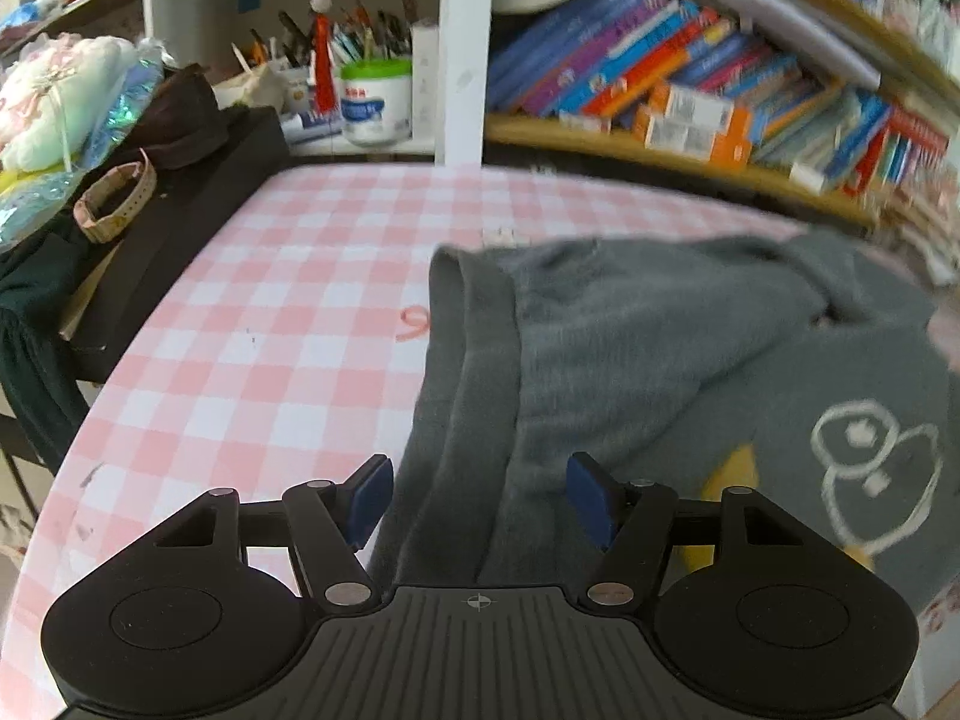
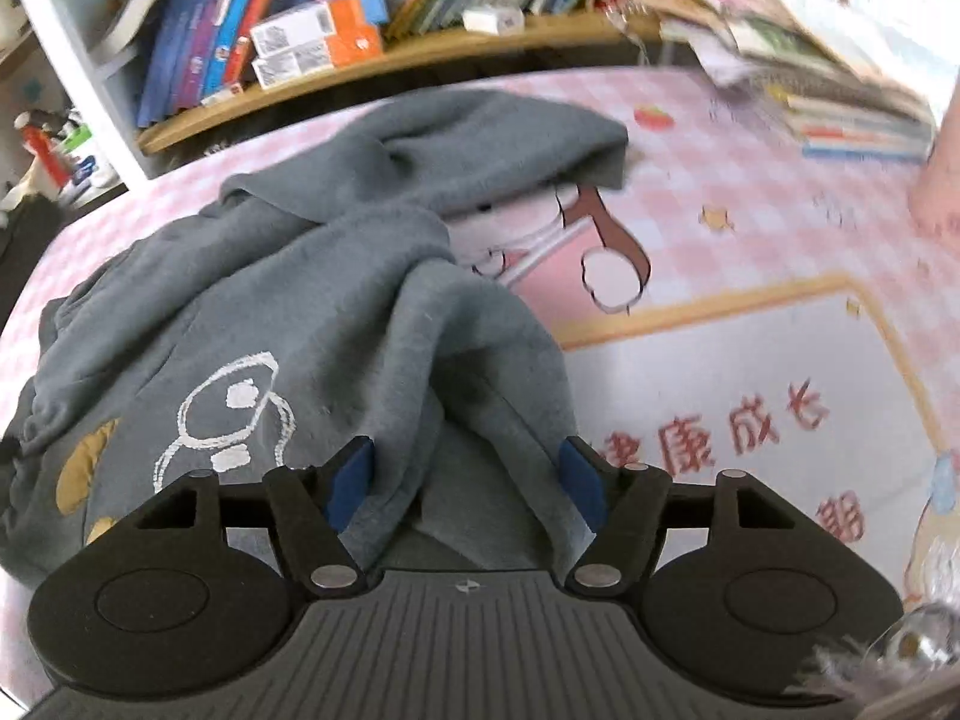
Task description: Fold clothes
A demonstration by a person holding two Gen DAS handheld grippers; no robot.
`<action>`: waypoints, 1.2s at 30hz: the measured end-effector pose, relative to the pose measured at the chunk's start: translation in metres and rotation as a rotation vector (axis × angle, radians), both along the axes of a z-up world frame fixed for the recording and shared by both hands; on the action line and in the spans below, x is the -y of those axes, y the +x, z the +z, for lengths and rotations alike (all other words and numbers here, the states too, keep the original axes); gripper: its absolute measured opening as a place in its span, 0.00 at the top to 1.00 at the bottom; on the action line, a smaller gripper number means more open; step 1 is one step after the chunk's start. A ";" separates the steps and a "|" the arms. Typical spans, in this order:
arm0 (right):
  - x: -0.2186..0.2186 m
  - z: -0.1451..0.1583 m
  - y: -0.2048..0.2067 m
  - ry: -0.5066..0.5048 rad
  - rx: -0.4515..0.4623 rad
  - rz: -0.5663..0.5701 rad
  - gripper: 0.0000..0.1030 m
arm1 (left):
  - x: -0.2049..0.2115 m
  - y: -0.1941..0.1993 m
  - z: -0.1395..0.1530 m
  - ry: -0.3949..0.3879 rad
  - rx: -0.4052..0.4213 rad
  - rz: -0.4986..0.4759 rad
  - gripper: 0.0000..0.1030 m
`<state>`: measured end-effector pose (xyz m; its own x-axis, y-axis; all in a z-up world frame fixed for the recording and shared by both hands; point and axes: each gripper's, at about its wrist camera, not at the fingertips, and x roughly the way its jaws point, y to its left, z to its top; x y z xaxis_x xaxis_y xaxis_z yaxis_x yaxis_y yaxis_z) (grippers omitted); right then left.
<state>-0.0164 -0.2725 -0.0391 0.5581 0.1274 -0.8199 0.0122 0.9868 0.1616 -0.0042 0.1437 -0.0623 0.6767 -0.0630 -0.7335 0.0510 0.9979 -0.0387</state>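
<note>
Item: one grey fleece sweatshirt with a white line-drawn figure and yellow patches on its front (image 2: pixel 288 312), lying on the pink-and-white checked tablecloth (image 1: pixel 258 312) that covers the table, and filling the centre and left of my right wrist view and the centre and right of my left wrist view. Condition: rumpled, not flat; a ribbed band (image 1: pixel 462 372) runs down the middle of the left view as a fairly straight edge, while in the right view the cloth rises in loose ridges with one part flopped toward the upper centre. I judge the fold barely begun: no neat rectangle, no squared corners, and smoothing plus the main folds are all left. My left gripper (image 1: pixel 480 501) sits at the lower centre with its blue pads spread apart, the band lying between them but not pinched. My right gripper (image 2: pixel 465 480) likewise stands apart at the lower centre, a hanging fold of the cloth between the pads; the right pad seems to brush it, yet I see no clamp. Surroundings: a printed cartoon mat (image 2: pixel 750 360) on the right, a shelf of coloured books (image 1: pixel 690 78) across the top, a white tub with a green lid (image 1: pixel 375 99) at upper left.
</note>
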 end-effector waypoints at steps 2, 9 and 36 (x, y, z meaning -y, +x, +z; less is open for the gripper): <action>0.000 -0.004 0.001 0.010 -0.013 -0.004 0.36 | 0.001 0.002 -0.006 0.014 -0.034 0.000 0.37; -0.001 -0.010 0.003 0.056 -0.036 0.024 0.67 | -0.001 -0.001 -0.013 0.014 -0.049 0.011 0.35; 0.039 0.001 -0.005 0.007 -0.032 -0.118 0.54 | -0.005 0.000 -0.012 0.007 -0.048 -0.002 0.31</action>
